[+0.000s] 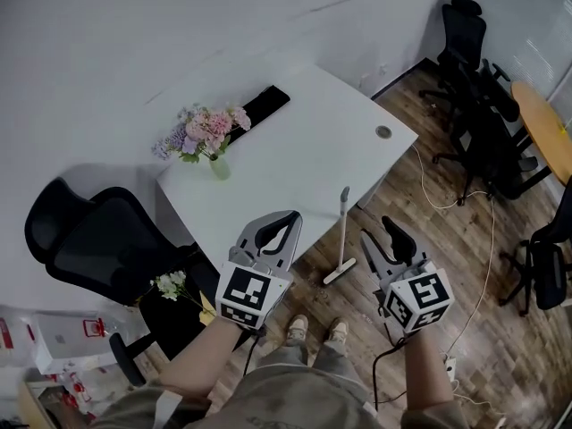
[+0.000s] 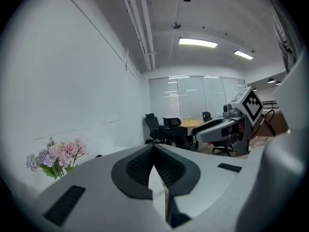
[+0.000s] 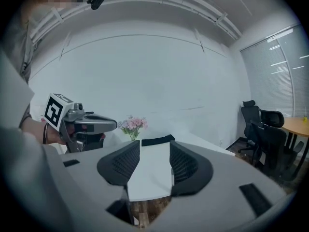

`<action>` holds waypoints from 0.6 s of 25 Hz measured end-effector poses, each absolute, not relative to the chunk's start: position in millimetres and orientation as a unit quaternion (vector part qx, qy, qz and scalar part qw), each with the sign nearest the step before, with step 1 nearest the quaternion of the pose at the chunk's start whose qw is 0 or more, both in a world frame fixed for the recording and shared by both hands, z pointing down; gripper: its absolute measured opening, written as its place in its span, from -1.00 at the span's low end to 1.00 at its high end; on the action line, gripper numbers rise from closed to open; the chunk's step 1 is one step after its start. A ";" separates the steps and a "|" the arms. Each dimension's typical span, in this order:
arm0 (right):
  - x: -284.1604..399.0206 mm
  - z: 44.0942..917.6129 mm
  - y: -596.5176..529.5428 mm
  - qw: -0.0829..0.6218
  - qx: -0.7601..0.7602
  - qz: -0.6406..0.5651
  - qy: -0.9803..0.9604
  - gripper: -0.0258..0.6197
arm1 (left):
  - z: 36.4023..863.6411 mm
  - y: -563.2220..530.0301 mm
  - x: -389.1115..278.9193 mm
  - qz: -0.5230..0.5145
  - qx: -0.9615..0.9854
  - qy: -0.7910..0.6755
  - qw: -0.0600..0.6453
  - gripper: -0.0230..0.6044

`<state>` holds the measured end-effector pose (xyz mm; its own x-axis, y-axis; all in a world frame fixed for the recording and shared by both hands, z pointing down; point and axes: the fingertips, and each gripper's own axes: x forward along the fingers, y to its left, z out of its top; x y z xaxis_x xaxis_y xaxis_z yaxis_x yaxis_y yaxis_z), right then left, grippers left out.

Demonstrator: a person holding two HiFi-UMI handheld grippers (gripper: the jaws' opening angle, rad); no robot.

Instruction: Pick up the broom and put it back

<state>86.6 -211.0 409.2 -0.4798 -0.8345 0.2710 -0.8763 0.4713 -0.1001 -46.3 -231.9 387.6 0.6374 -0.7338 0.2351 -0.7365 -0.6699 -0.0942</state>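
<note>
The broom point(image 1: 342, 239) is propped against the bench's point(image 1: 295, 150) near edge, its head on the floor point(image 1: 465, 275). The right gripper point(image 1: 377, 231), jaws apart and empty, should be squared to the handle's middle before closing. The left gripper's point(image 1: 293, 219) jaws are together.

1. White surface point(image 1: 304, 150) sits next to a plain white wall point(image 1: 125, 34).
2. At its wall end there's a vase of pink and purple flowers point(image 1: 204, 134), with a black mat point(image 1: 266, 103) just beside it.
3. The floor point(image 1: 447, 248) is dark wood planks, and a pale cable point(image 1: 490, 231) trails right of the surface.
4. One black office chair point(image 1: 103, 244) stands left of the surface. More chairs point(image 1: 474, 114) crowd a round wooden table point(image 1: 547, 134) off to its right.
5. Past the surface, at the far end, are windows with blinds point(image 2: 193, 98), and the ceiling strip lights point(image 2: 198, 43) are on.
</note>
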 end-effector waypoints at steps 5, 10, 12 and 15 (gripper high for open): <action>86.5 443.2 -246.9 0.101 0.494 0.131 -0.854 -0.29 | 408.2 -257.7 -37.6 0.144 0.902 -0.408 0.012 -0.87; 86.5 486.3 -273.4 0.113 0.491 0.148 -0.851 -0.27 | 439.4 -274.7 -33.6 0.164 0.898 -0.407 0.026 -0.87; 86.1 505.2 -282.3 0.116 0.491 0.153 -0.850 -0.24 | 453.7 -282.2 -33.6 0.173 0.896 -0.409 0.032 -0.87; 85.3 536.7 -291.6 0.131 0.483 0.168 -0.849 -0.23 | 475.1 -291.9 -32.0 0.184 0.892 -0.411 0.043 -0.88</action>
